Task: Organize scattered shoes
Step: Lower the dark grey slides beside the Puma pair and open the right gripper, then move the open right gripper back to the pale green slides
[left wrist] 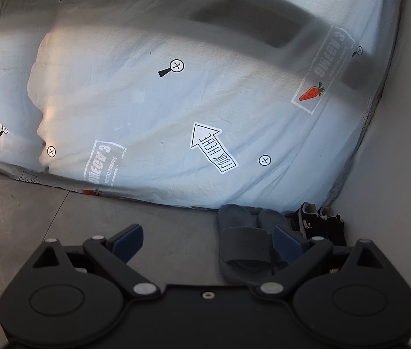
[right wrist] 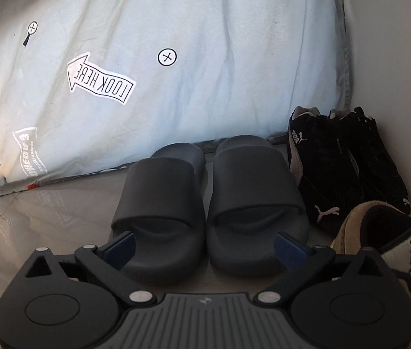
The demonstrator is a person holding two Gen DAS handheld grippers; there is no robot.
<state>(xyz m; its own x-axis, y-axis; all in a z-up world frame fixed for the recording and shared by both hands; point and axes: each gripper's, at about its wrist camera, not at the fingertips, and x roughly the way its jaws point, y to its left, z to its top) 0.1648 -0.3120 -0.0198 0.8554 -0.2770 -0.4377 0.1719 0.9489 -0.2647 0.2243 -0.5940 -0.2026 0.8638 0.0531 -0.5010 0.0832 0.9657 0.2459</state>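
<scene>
Two dark grey slides stand side by side on the floor against the bed: the left slide (right wrist: 158, 206) and the right slide (right wrist: 256, 203). My right gripper (right wrist: 205, 247) is open just behind their heels, holding nothing. To their right lie a pair of black sneakers (right wrist: 348, 168) with pink logos, and a tan and white high-top (right wrist: 385, 232) sits at the right edge. In the left wrist view the slides (left wrist: 244, 247) lie ahead on the right, the black sneakers (left wrist: 318, 224) beyond them. My left gripper (left wrist: 208, 240) is open and empty, its right finger in front of the slides.
A mattress in a pale blue printed sheet (left wrist: 176, 101) fills the space ahead, its lower edge (right wrist: 89, 171) on the grey tiled floor (left wrist: 45, 218). A white wall (left wrist: 403, 145) closes the right side, forming a corner behind the sneakers.
</scene>
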